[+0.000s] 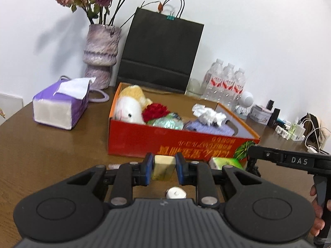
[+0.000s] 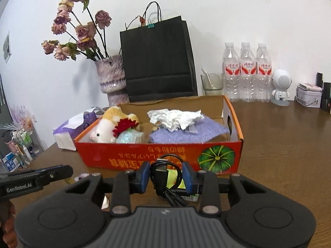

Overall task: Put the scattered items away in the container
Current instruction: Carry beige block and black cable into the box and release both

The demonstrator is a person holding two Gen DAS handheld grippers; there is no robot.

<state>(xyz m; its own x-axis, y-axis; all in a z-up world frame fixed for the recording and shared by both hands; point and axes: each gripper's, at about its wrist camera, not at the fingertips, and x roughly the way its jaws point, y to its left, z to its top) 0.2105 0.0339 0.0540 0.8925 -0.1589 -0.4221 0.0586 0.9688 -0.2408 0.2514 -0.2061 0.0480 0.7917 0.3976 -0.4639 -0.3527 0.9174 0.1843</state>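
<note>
A red-orange cardboard box (image 1: 186,142) (image 2: 134,155) stands on the brown table. It holds a plush toy (image 1: 130,107), a red flower (image 1: 155,111), a purple cloth (image 2: 186,132) and crumpled white tissue (image 2: 175,117). My left gripper (image 1: 164,166) is shut on a cream block (image 1: 163,167), just in front of the box's near wall. My right gripper (image 2: 166,175) is shut on a coiled black cable (image 2: 160,175), also before the near wall. On the table under the grippers lie a green packet (image 1: 225,163) (image 2: 175,180), a small white object (image 1: 176,193) and a pale pink item (image 1: 113,166).
Left of the box sits a purple tissue pack (image 1: 60,107). Behind it are a vase of dried roses (image 1: 101,55) and a black paper bag (image 1: 161,51). Three water bottles (image 2: 246,72), a glass (image 2: 213,82), a white robot figure (image 2: 281,86) and a tin (image 2: 309,96) line the back right.
</note>
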